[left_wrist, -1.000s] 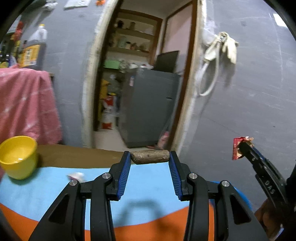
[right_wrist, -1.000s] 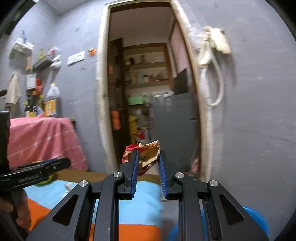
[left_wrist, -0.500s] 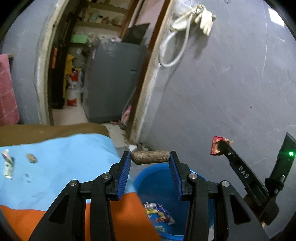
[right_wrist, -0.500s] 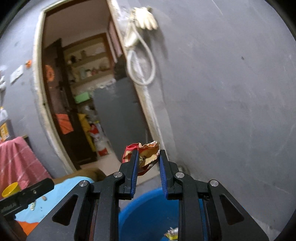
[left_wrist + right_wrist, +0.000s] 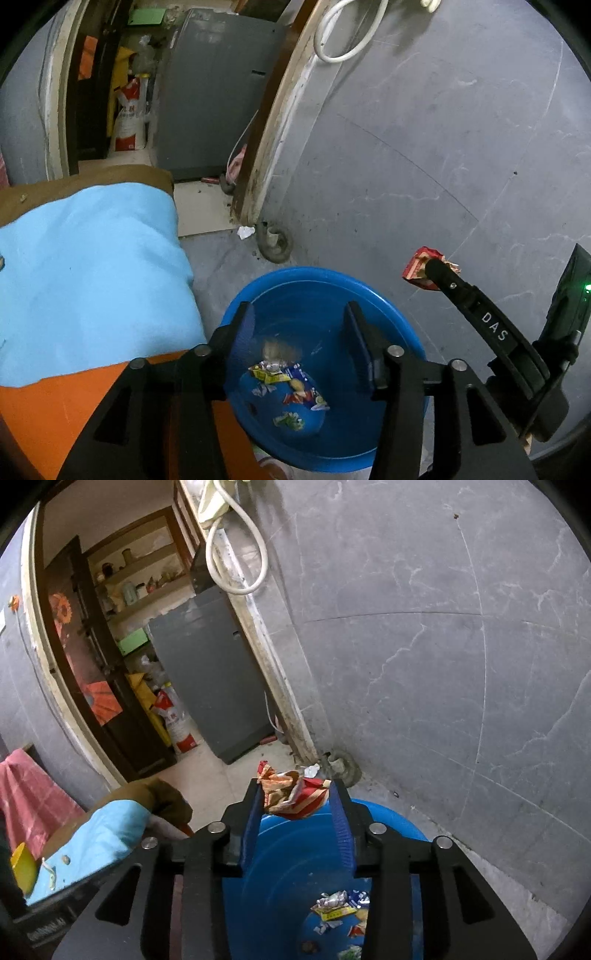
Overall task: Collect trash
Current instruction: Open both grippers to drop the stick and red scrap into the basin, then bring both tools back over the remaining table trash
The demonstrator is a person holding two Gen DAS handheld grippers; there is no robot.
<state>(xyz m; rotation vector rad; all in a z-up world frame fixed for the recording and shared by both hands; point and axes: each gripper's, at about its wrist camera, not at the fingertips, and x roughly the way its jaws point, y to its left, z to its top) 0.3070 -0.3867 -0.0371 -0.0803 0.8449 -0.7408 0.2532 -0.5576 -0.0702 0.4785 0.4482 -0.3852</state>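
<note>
Your left gripper [image 5: 301,328] hangs over the blue basin [image 5: 388,295], and its jaws are opening: the blue pads stand clear of everything. The brown lump [image 5: 279,349] shows as a blur in the gap between them, toward the pad at 9 o'clock, loose over the basin's inside and touching neither pad as far as you can see. Below it, on the basin floor, lie several crumpled wrappers [image 5: 291,387], yellow, red and blue.

Your right gripper [image 5: 295,805] also points down over the same basin, whose rim [image 5: 399,821] shows at 3 o'clock of its fingers. Its jaws are opening too, yet the red-and-white crumpled wrapper [image 5: 293,794] sits between the pad tips and reaches both of them; whether they press on it is not clear. In the left wrist view that wrapper appears at 3 o'clock, at the tip of the right gripper's finger, above the floor just outside the basin's rim.

The table with its light-blue and orange cloth [image 5: 92,266] lies at 9 o'clock of the basin, just beside it. Beyond, at 12 o'clock, a doorway opens onto a grey cabinet [image 5: 214,92], and a small white scrap [image 5: 245,232] lies on the floor by the door frame.
</note>
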